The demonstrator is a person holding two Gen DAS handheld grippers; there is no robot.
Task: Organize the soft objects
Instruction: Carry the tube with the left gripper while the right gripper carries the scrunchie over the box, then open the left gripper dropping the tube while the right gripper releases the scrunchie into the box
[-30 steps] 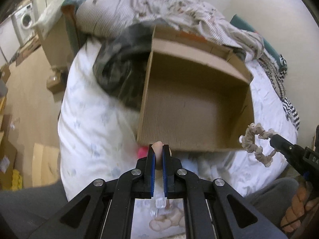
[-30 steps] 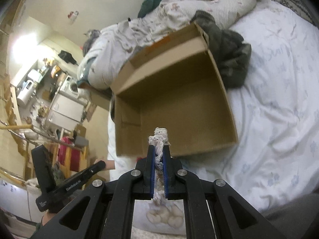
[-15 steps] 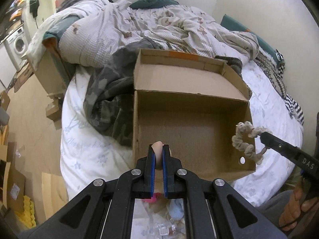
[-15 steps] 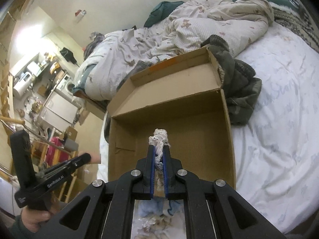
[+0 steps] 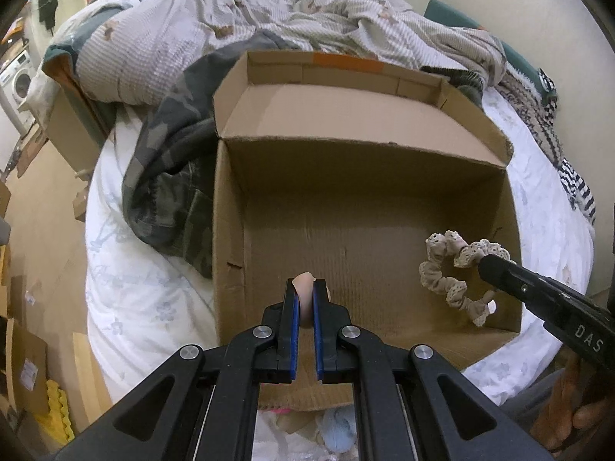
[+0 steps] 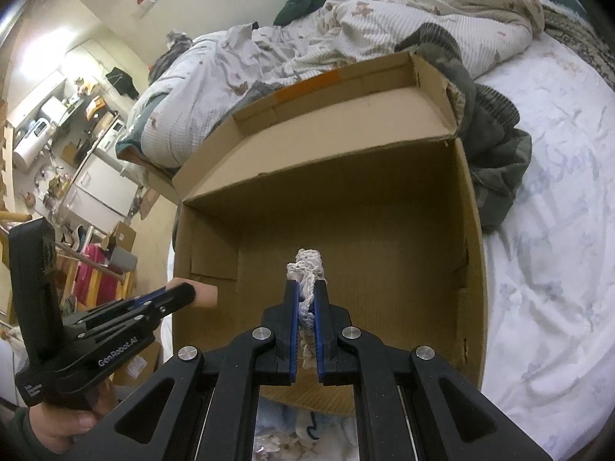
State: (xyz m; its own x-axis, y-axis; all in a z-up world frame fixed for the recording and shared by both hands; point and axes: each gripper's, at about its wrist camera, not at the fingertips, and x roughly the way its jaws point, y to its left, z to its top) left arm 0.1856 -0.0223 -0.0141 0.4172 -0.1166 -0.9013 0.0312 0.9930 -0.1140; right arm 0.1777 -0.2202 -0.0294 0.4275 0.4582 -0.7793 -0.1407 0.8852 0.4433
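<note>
An open cardboard box (image 5: 230,207) (image 6: 474,230) lies on the white bed, its inside bare. My left gripper (image 5: 303,288) is shut on a small peach soft object (image 5: 304,282), held over the box's near left part; in the right wrist view the left gripper (image 6: 188,294) shows the peach object (image 6: 205,296) at the box's left wall. My right gripper (image 6: 306,288) is shut on a beige lace scrunchie (image 6: 305,265), which in the left wrist view hangs as a loop (image 5: 447,269) from the right gripper (image 5: 486,265) over the box's right side.
A camouflage garment (image 5: 169,176) lies against the box's left side. Rumpled quilt (image 5: 269,15) piles up behind the box. Striped cloth (image 5: 576,188) lies at the bed's right edge. More soft items (image 5: 338,430) lie below the grippers. Cardboard and clutter cover the floor at left (image 5: 27,365).
Both grippers have moved forward and down over the box, which now fills more of each view. The scrunchie and the peach object now hang inside the box's outline.
</note>
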